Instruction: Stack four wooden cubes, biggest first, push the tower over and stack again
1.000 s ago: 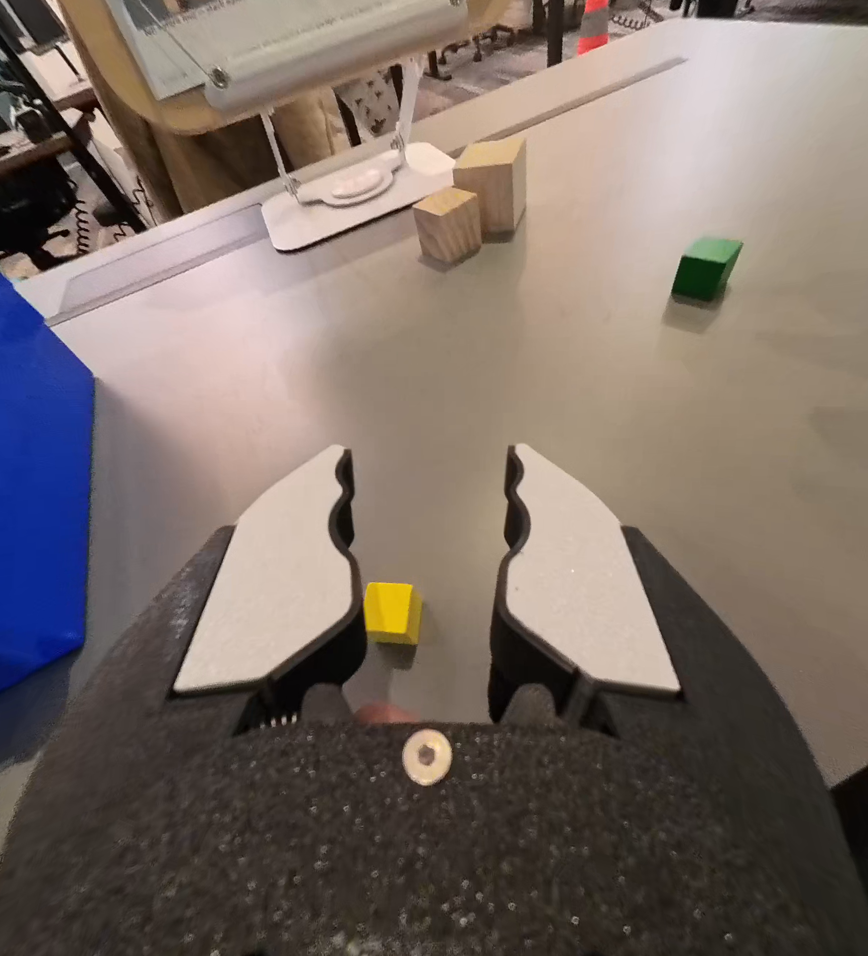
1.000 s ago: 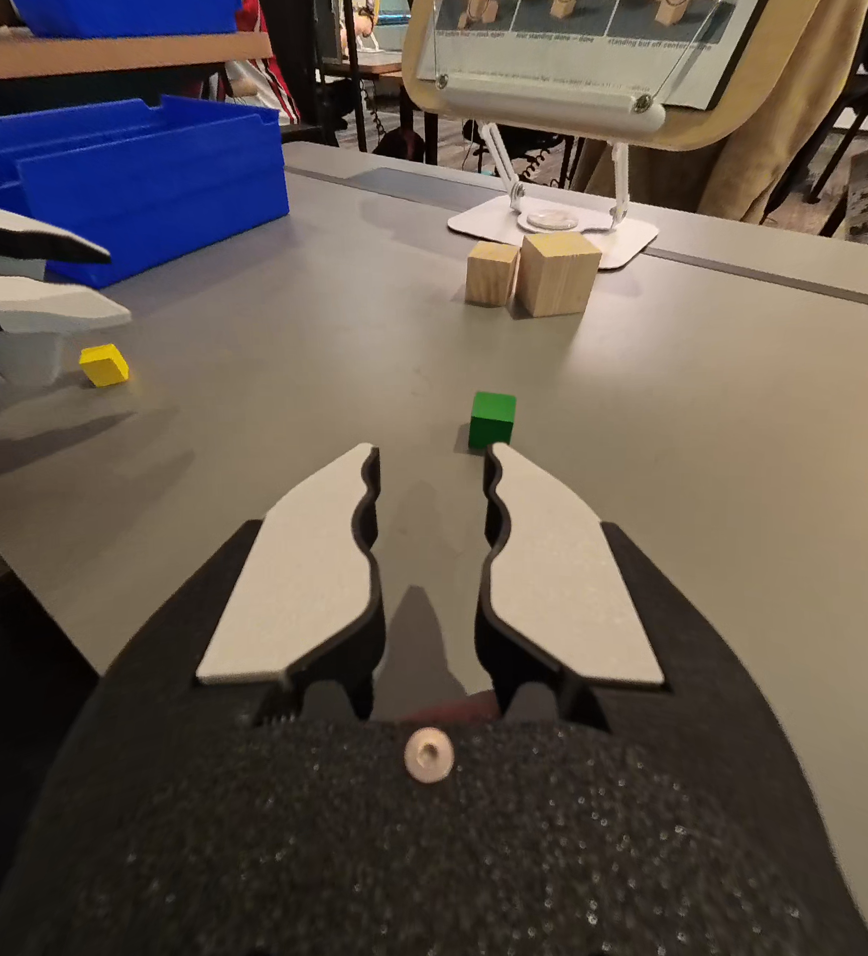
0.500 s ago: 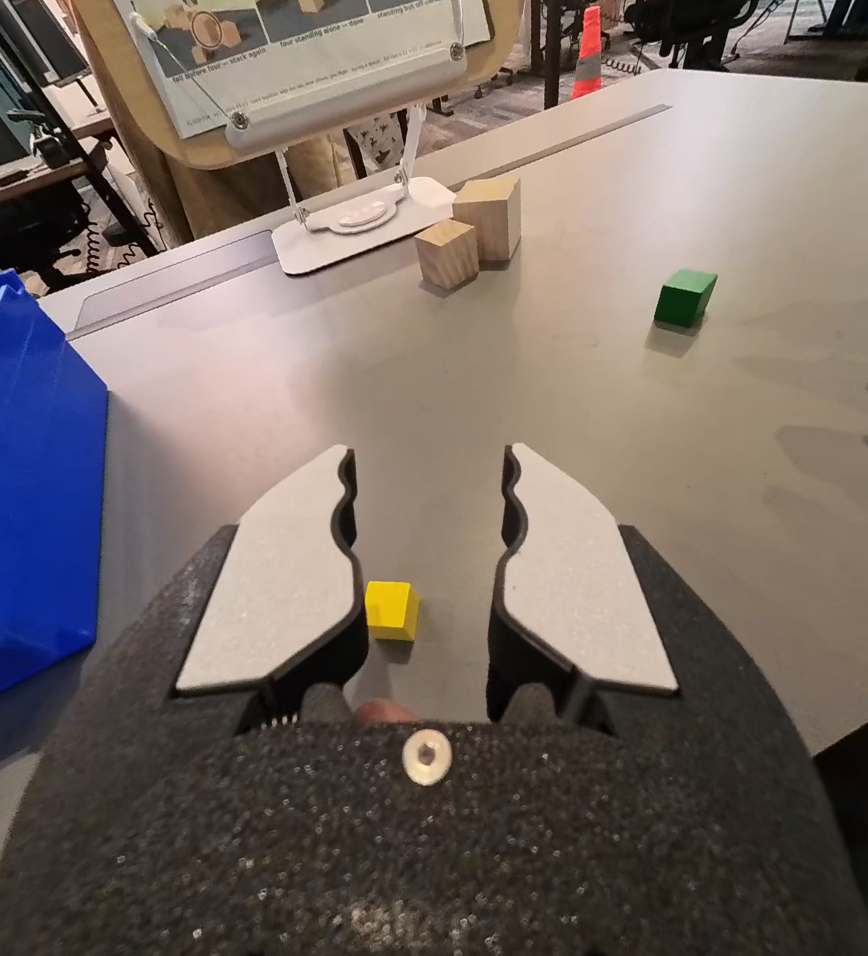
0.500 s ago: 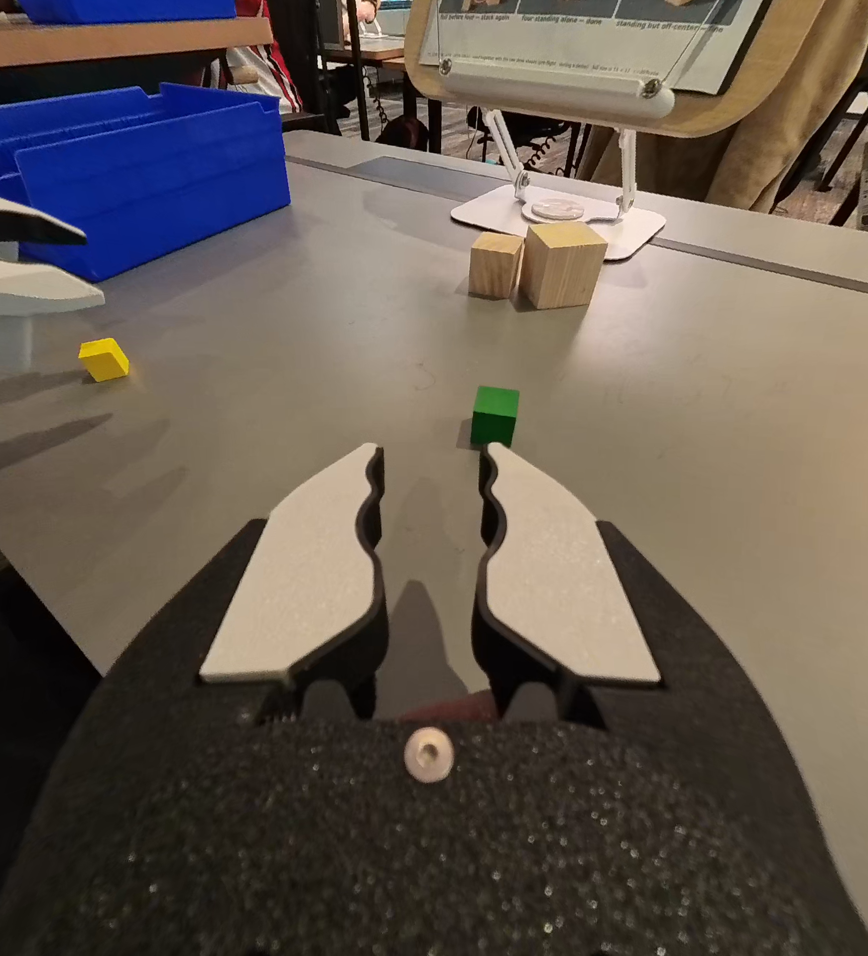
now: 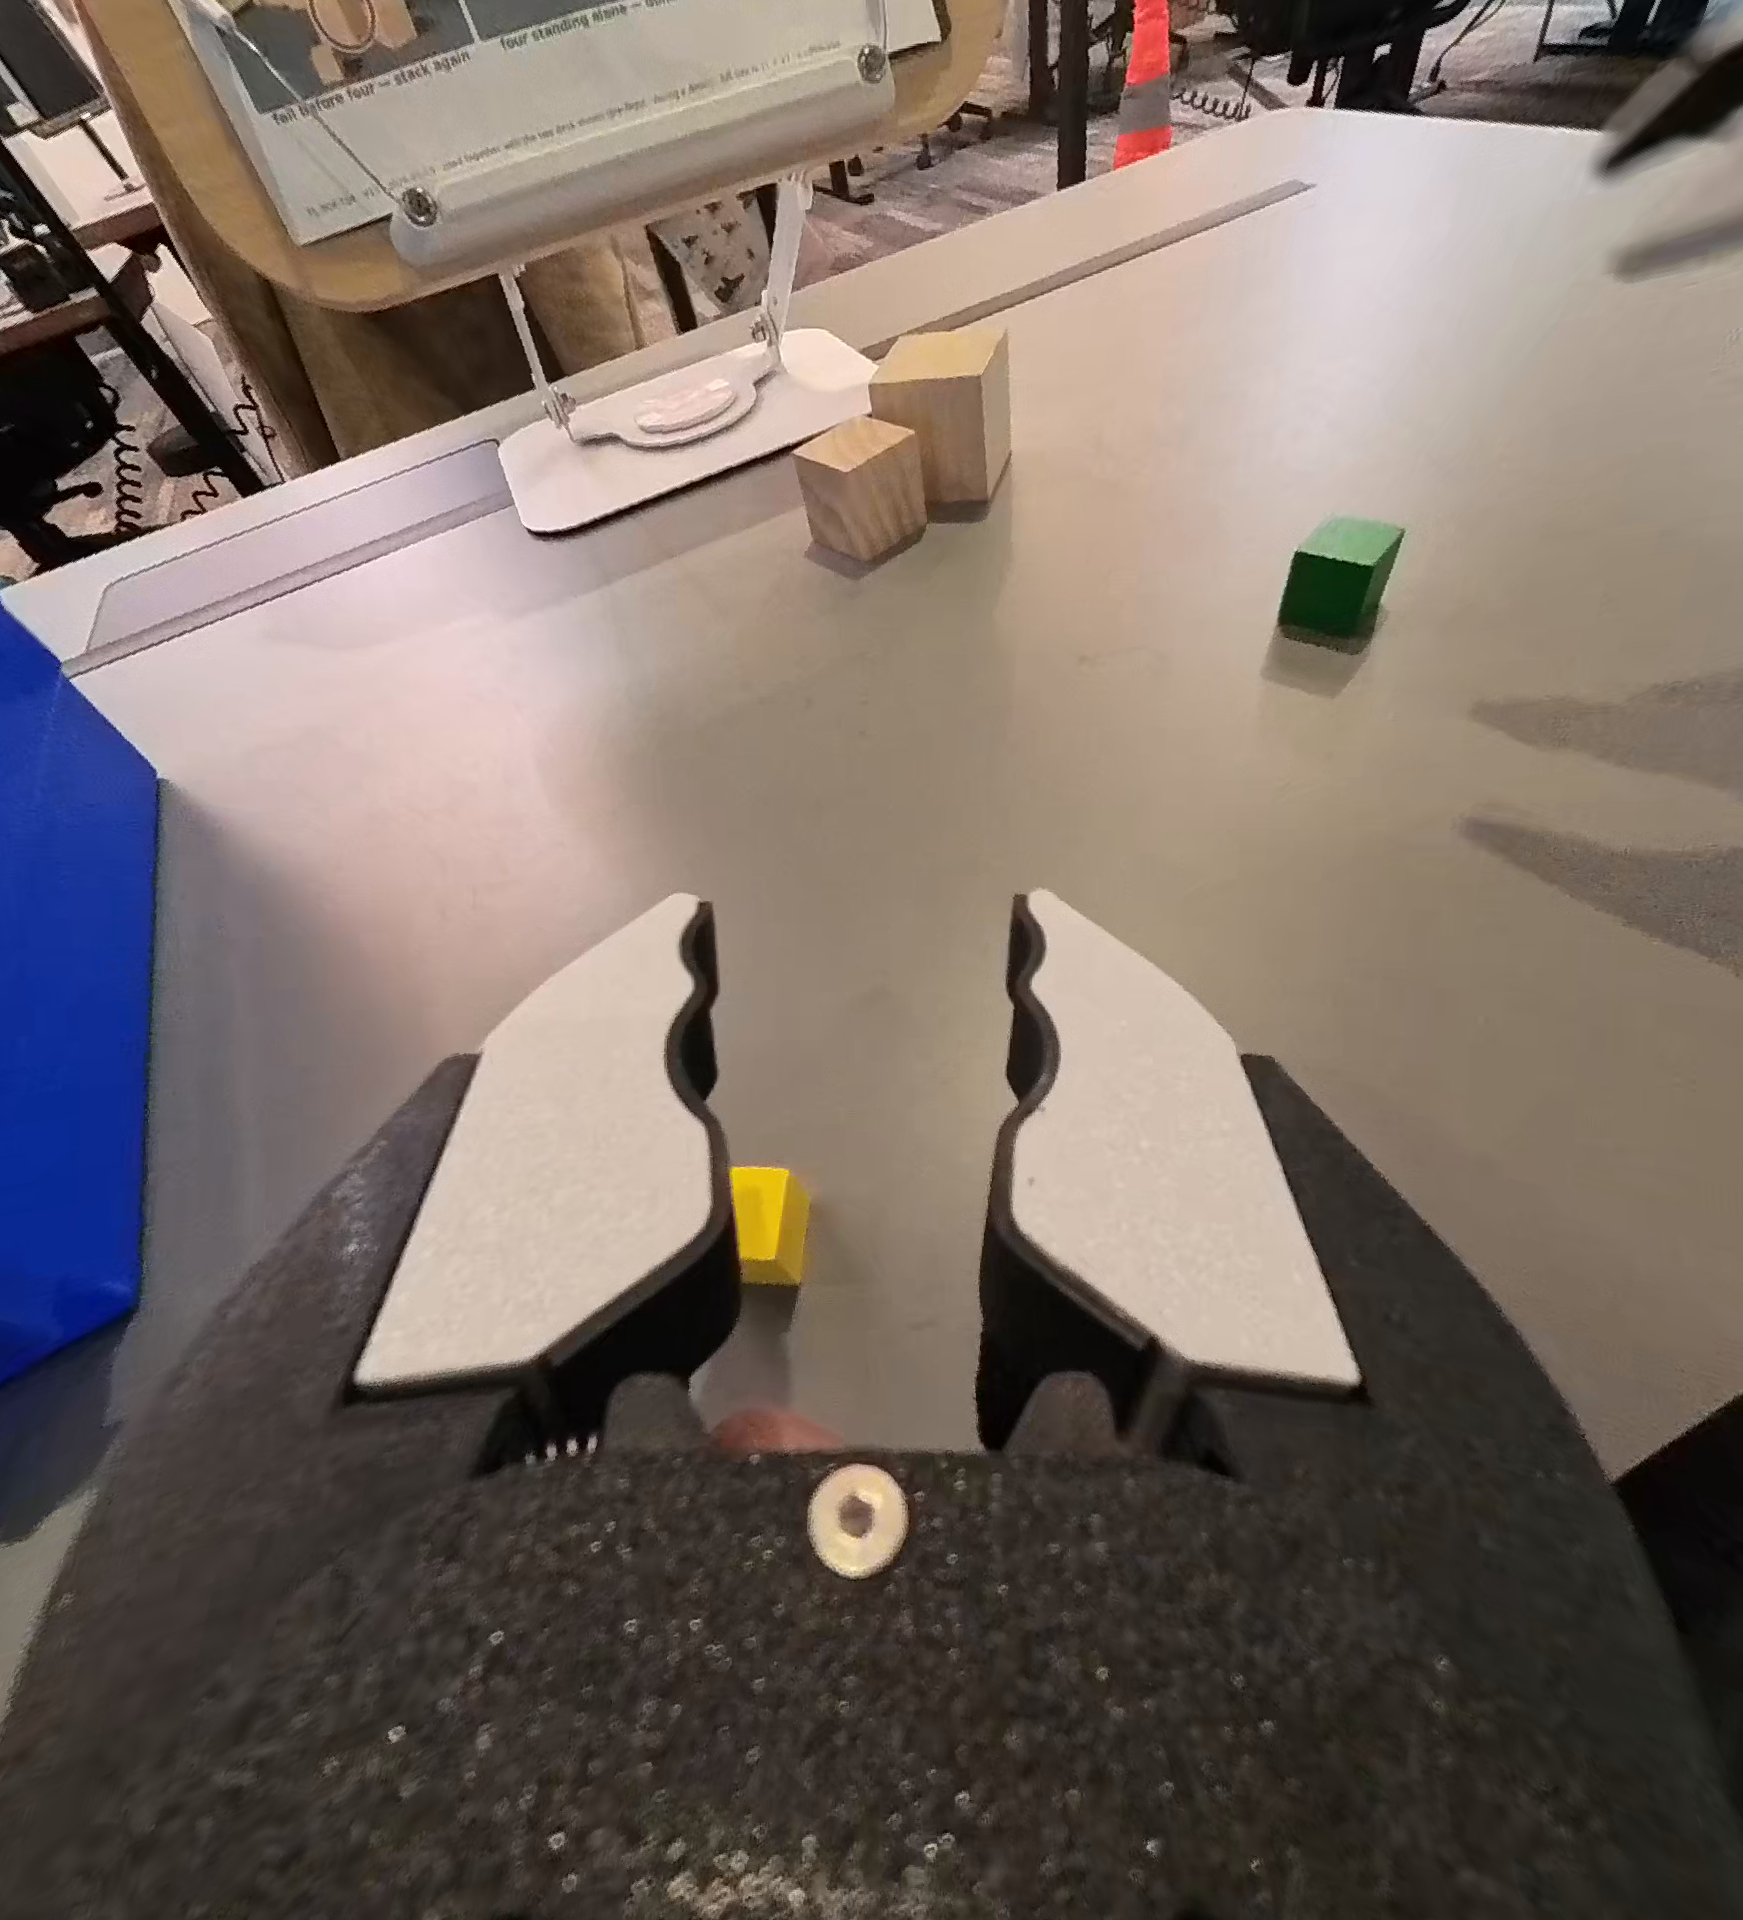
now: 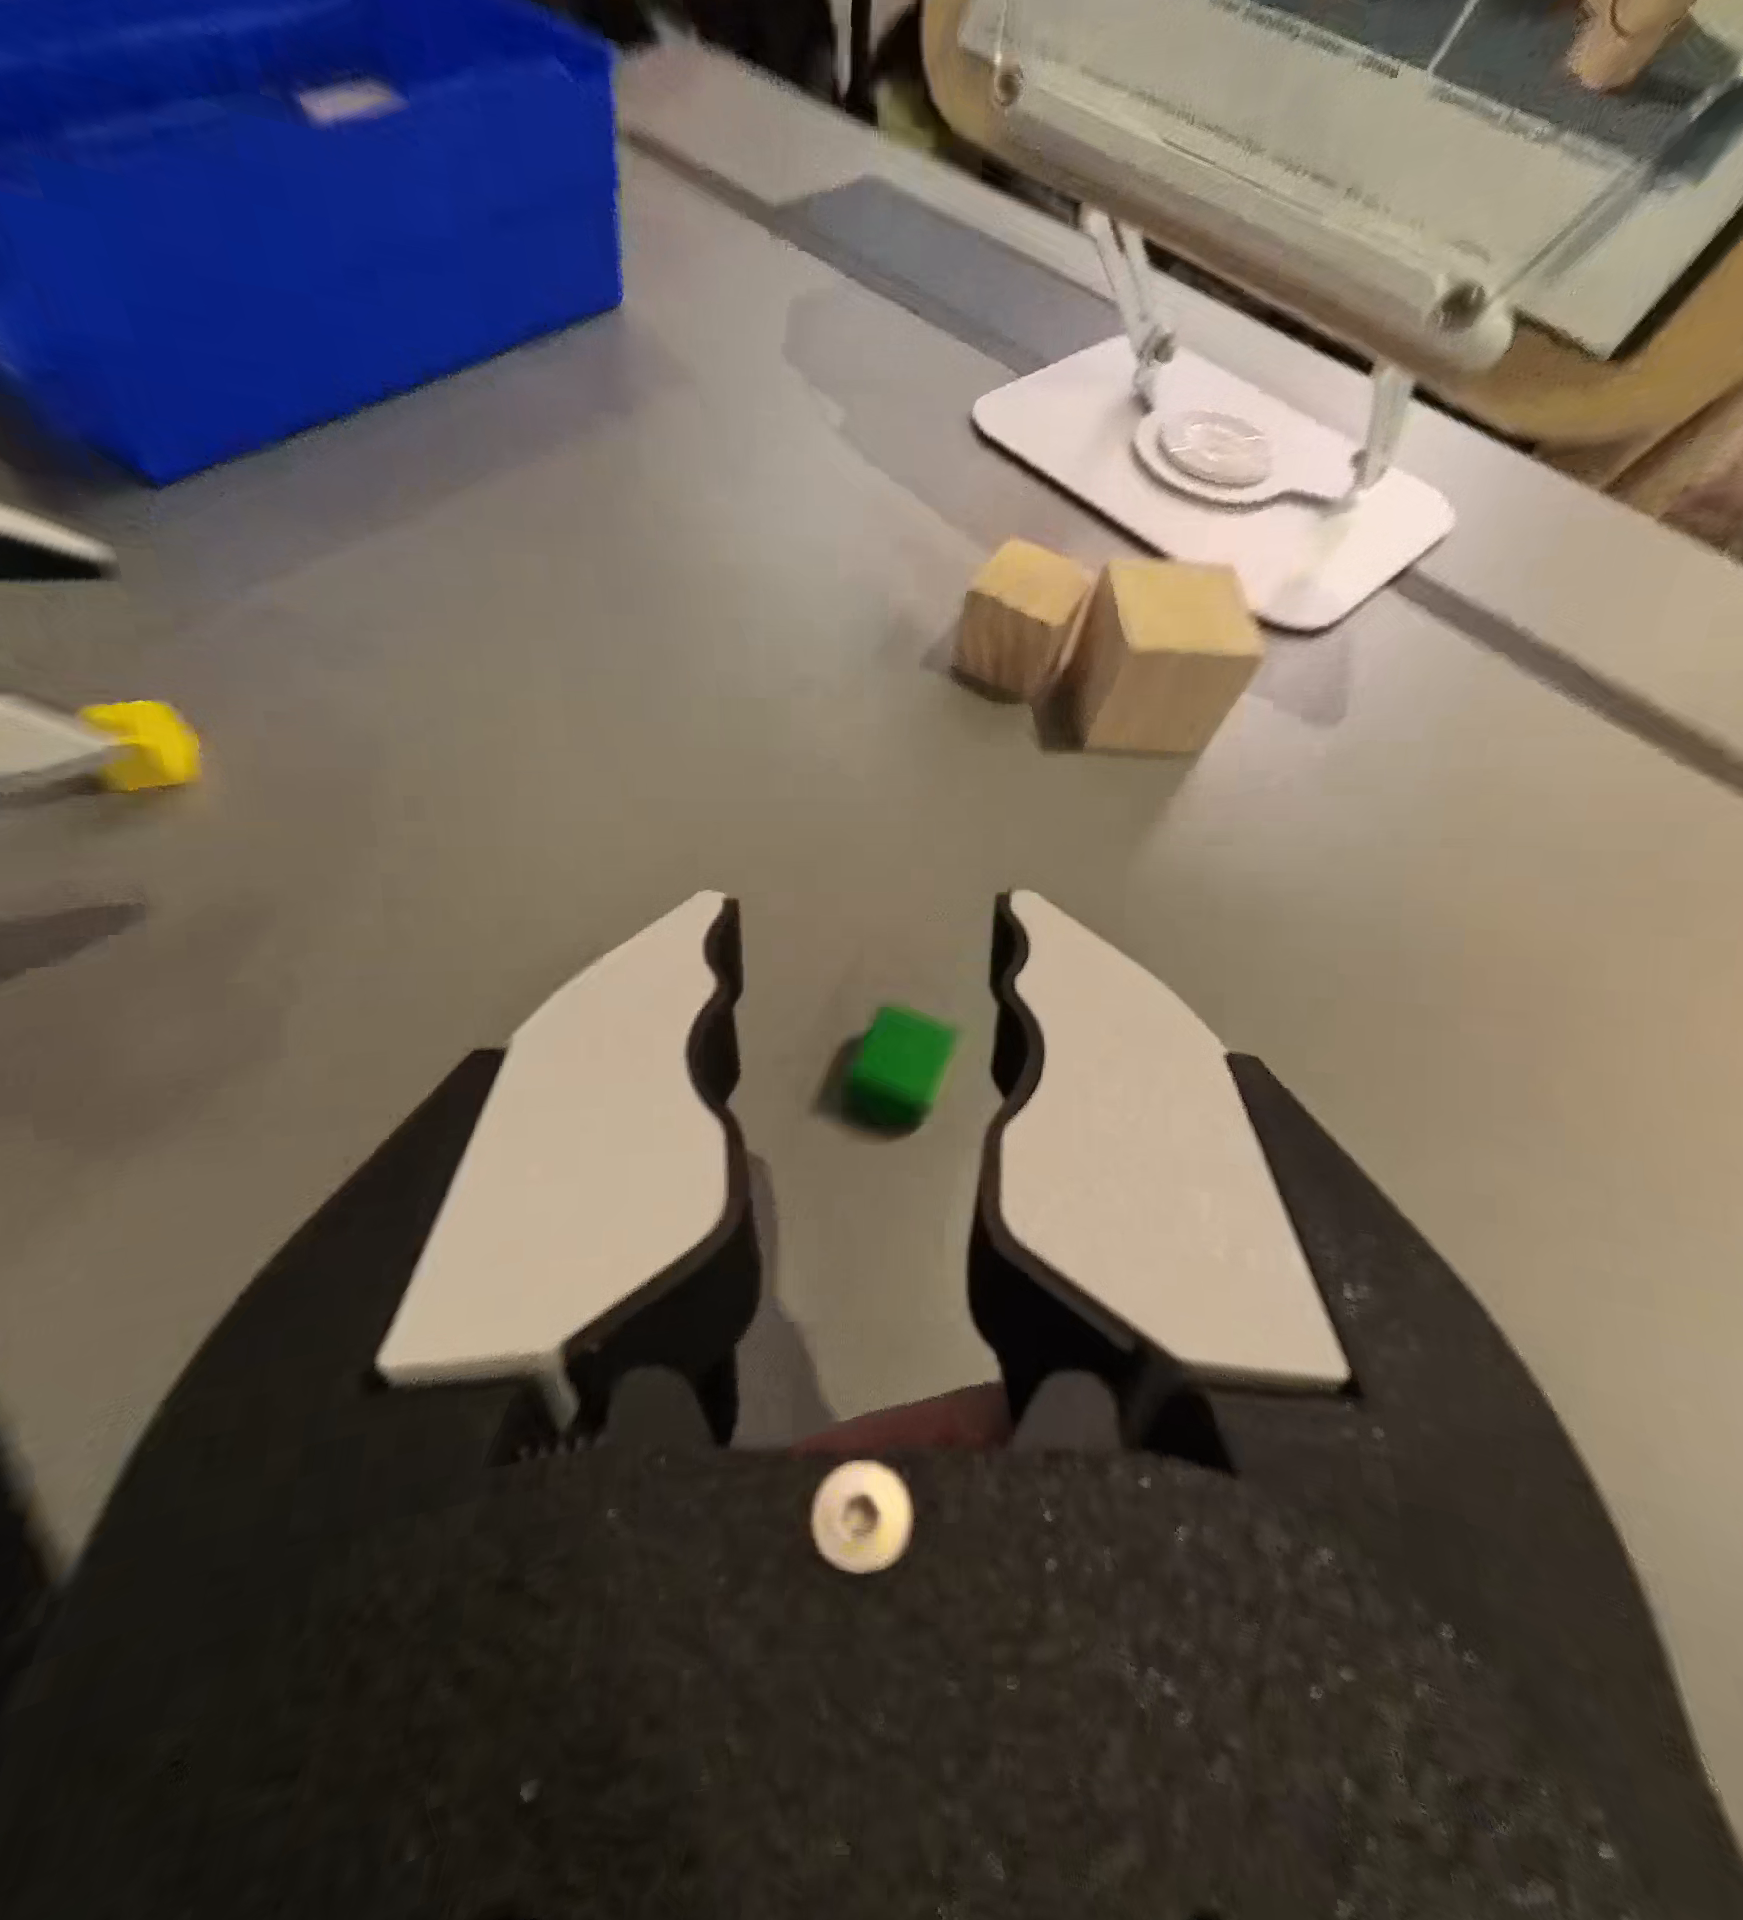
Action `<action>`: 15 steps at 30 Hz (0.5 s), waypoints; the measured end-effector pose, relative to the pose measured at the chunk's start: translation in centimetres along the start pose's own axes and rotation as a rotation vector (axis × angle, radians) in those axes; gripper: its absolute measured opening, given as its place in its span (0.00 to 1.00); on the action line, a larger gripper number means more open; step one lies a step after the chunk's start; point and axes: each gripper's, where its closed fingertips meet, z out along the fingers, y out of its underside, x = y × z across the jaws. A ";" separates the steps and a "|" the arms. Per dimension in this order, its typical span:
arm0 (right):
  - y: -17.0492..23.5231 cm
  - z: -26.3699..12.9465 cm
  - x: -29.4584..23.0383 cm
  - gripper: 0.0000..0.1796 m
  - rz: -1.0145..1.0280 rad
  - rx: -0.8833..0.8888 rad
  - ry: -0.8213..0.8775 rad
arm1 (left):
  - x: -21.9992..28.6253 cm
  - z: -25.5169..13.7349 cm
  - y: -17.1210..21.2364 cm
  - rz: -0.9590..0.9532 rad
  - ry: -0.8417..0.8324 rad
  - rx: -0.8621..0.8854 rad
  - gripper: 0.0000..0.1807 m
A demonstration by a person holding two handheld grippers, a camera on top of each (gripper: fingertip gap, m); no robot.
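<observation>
Four cubes lie apart on the grey table [image 5: 950,748]. The biggest plain wooden cube [image 5: 945,410] [image 6: 1163,665] and a smaller plain one [image 5: 862,488] [image 6: 1012,623] stand side by side at the back. A green cube [image 5: 1336,587] [image 6: 896,1065] sits on the table below and between the fingers of my open right gripper [image 6: 865,920]. A small yellow cube [image 5: 768,1226] [image 6: 145,743] lies below my open left gripper [image 5: 859,925], partly hidden by its left finger. The right gripper's blurred tips show at the top right of the left wrist view [image 5: 1740,135].
A blue bin [image 5: 5,997] [image 6: 254,229] stands at the left. A white stand [image 5: 669,426] [image 6: 1220,468] carrying a picture board [image 5: 576,94] stands behind the wooden cubes. The table's front edge [image 5: 1677,1423] is close.
My right gripper has moved forward over the green cube, which now lies between its fingers, and its jaws have opened wider. My left gripper has lifted and pulled back slightly over the yellow cube.
</observation>
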 end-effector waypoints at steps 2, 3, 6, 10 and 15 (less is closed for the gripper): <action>-1.9 3.7 3.6 0.27 -0.069 -0.103 0.053 | 0.1 0.1 -0.1 0.011 0.004 -0.001 0.30; -2.3 6.0 5.2 0.28 -0.081 -0.168 0.052 | 0.1 0.1 -0.2 0.014 0.001 0.003 0.30; -2.4 12.1 8.8 0.31 -0.050 -0.346 0.027 | -0.1 0.1 -0.3 0.025 -0.002 0.008 0.30; -2.4 17.0 11.1 0.32 -0.024 -0.503 0.021 | -0.1 0.1 0.3 0.015 0.017 -0.011 0.30; -0.9 19.5 11.8 0.33 -0.031 -0.670 0.011 | -0.2 -0.4 1.0 -0.001 0.034 -0.027 0.29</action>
